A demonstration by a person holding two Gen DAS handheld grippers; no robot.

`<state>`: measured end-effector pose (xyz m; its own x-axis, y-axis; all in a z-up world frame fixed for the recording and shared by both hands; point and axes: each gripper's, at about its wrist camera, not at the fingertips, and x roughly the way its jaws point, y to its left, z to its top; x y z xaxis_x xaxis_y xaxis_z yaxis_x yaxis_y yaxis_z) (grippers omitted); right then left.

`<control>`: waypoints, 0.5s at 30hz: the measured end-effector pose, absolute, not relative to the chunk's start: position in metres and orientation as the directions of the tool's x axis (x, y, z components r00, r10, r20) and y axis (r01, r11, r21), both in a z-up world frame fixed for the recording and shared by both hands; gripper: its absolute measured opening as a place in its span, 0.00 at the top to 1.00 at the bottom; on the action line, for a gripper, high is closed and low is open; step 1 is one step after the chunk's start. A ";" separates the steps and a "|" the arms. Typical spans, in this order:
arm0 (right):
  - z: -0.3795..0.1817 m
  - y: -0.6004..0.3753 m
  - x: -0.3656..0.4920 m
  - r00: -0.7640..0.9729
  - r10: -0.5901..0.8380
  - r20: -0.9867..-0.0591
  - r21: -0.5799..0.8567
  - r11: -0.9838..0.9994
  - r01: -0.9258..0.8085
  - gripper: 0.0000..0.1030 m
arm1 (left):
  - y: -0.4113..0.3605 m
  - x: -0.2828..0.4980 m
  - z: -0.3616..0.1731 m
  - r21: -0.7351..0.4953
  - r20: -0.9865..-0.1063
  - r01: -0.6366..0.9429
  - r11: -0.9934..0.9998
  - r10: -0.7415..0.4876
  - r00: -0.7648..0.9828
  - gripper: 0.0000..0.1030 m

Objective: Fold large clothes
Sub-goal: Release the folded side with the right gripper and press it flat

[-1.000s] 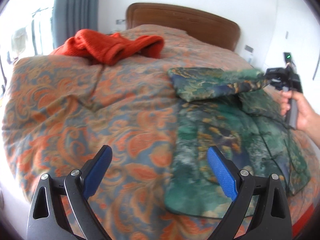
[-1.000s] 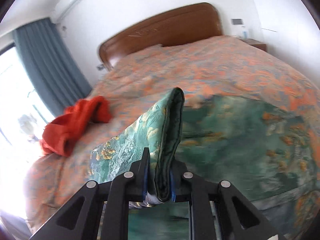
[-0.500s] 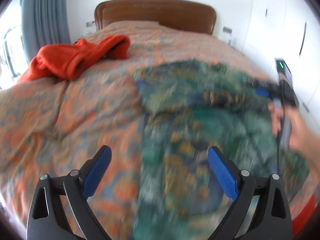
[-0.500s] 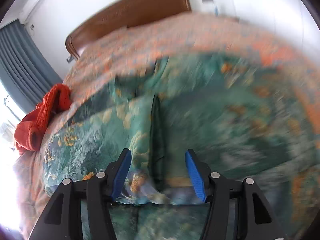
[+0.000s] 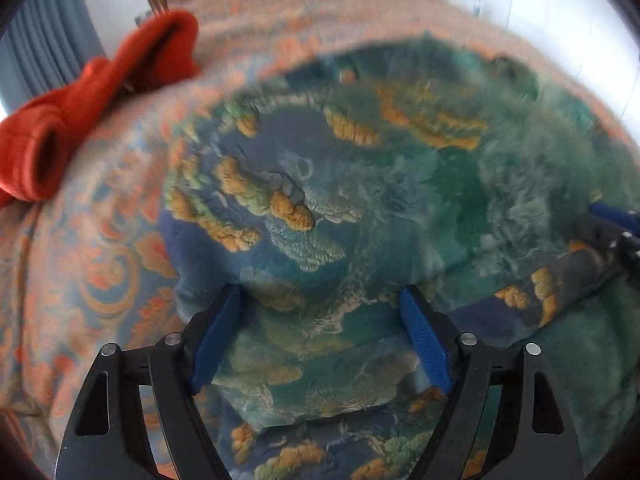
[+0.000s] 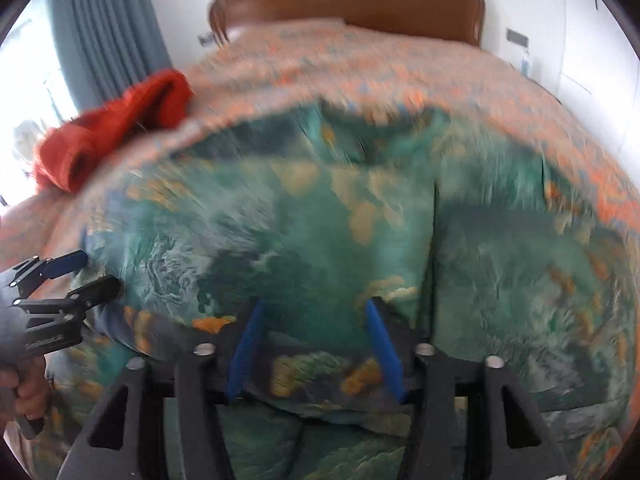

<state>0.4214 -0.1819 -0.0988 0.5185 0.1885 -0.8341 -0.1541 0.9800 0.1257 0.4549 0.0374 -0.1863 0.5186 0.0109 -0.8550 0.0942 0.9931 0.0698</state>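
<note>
At the near edge of the left wrist view, the left gripper (image 5: 320, 328) points steeply down over the green patterned garment (image 5: 360, 208). Its blue pads (image 5: 424, 344) stand wide apart and are closing; cloth lies beneath and between them, but neither pad presses on it — no grip is made. The same gripper appears at the left edge of the right wrist view (image 6: 92, 272), where a person's hand (image 6: 24, 392) wraps its handle from below.

The right gripper (image 6: 312, 344) also points steeply down, near the front edge of the garment (image 6: 320, 240). Its pads (image 6: 384, 344) are parted to a moderate gap and closing. A folded edge of the cloth lies between them; whether it touches either pad cannot be told, and it is not clamped. In the left wrist view this gripper shows only partly at the right edge (image 5: 616, 232), next to a rolled or folded band of the garment.

The garment lies spread on the bed (image 5: 80, 280), covering its right-hand portion as seen from the left wrist. One layer is folded over another, with a vertical fold line visible in the right wrist view. Much of the cloth is motion-blurred.

Beyond the garment — further up the bed, to the left — an orange-red knitted garment (image 5: 92, 104) lies bunched on the orange paisley bedspread, apart from the green one. Behind it stand the brown wooden headboard (image 6: 348, 0), a blue-grey curtain (image 6: 104, 32) at left, and a white wall.
</note>
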 end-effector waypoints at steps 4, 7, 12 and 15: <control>-0.112 -0.177 0.424 0.512 0.156 -0.845 0.090 0.984 -0.152 0.54 | 0.044 0.456 -0.195 0.032 -0.864 0.073 0.997 -0.009 0.503 0.13; -0.115 -0.176 0.429 0.505 0.152 -0.850 0.086 0.985 -0.152 0.54 | 0.047 0.452 -0.178 0.018 -0.866 0.077 0.997 -0.023 0.500 0.14; -0.118 -0.186 0.430 0.515 0.193 -0.836 0.137 0.980 -0.145 0.54 | 0.070 0.462 -0.119 -0.162 -0.797 0.014 0.987 -0.139 0.588 0.10; -0.120 -0.188 0.423 0.523 0.208 -0.826 0.156 0.977 -0.142 0.54 | 0.075 0.489 -0.112 -0.188 -0.787 -0.017 0.982 -0.140 0.600 0.09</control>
